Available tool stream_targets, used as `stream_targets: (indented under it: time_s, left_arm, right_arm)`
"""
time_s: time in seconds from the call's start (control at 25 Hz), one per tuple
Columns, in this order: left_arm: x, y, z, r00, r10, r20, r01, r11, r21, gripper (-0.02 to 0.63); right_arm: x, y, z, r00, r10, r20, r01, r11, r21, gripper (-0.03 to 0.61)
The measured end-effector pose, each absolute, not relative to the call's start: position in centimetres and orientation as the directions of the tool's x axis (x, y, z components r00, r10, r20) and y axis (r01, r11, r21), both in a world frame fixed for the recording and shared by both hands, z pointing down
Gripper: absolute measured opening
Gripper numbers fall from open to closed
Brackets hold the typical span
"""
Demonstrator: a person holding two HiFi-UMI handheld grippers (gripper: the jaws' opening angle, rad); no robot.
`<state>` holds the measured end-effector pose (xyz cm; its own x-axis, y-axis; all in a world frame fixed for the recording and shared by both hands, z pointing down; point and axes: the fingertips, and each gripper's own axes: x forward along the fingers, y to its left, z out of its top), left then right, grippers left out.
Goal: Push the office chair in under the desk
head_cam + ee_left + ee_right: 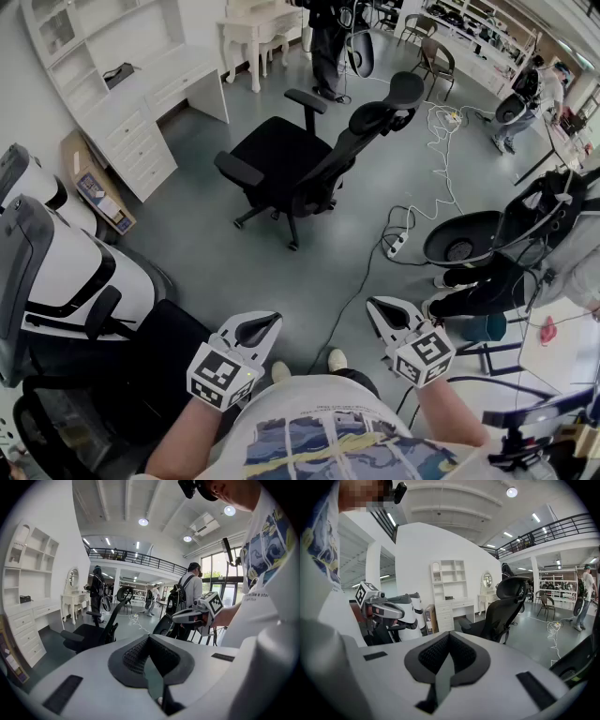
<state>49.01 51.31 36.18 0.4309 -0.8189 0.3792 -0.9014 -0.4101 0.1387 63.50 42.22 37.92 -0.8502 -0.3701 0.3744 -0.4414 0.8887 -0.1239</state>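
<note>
Shoving with left claw and right claw both closed on nothing could send the chair, mid-frame well apart from the upper-left bench, swivelling off-line or onto the floor cable.

Black office chair, white desk, dull grey floor, white shirt with blue-and-yellow print

Your right gripper fills the foreground, fingers pressed together, nothing between them. Beyond it, the black office chair stands apart from the white desk. Your left gripper shows at left.
</note>
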Motion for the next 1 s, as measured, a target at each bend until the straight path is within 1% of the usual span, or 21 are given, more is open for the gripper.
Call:
stream_targets:
  time_s: [0.48,0.64,0.84,1.0]
  left_arm:
    - [45.9,54.1,36.8,0.44,-0.826,0.352,-0.897,-0.417,0.145,0.014]
    - [44.6,54.0,37.5,0.433,-0.83,0.351,-0.901,-0.406,0.152,0.014]
    - [43.6,52.0,37.6,0.423,-0.839,0.343,-0.906,-0.388,0.169,0.014]
    - [42.3,49.4,38.0,0.409,-0.846,0.343,-0.912,-0.375,0.164,0.014]
  right_arm:
    - [61.3,44.0,37.9,-0.827,-0.411,0.383,-0.478,0.873,-0.095,0.025]
    - [60.3,44.0,38.1,-0.817,-0.411,0.403,-0.487,0.868,-0.101,0.025]
    - [59.0,41.6,37.8,-0.806,-0.392,0.443,-0.48,0.871,-0.102,0.025]
    - [57.6,37.6,37.9,-0.808,-0.389,0.443,-0.484,0.867,-0.121,0.026]
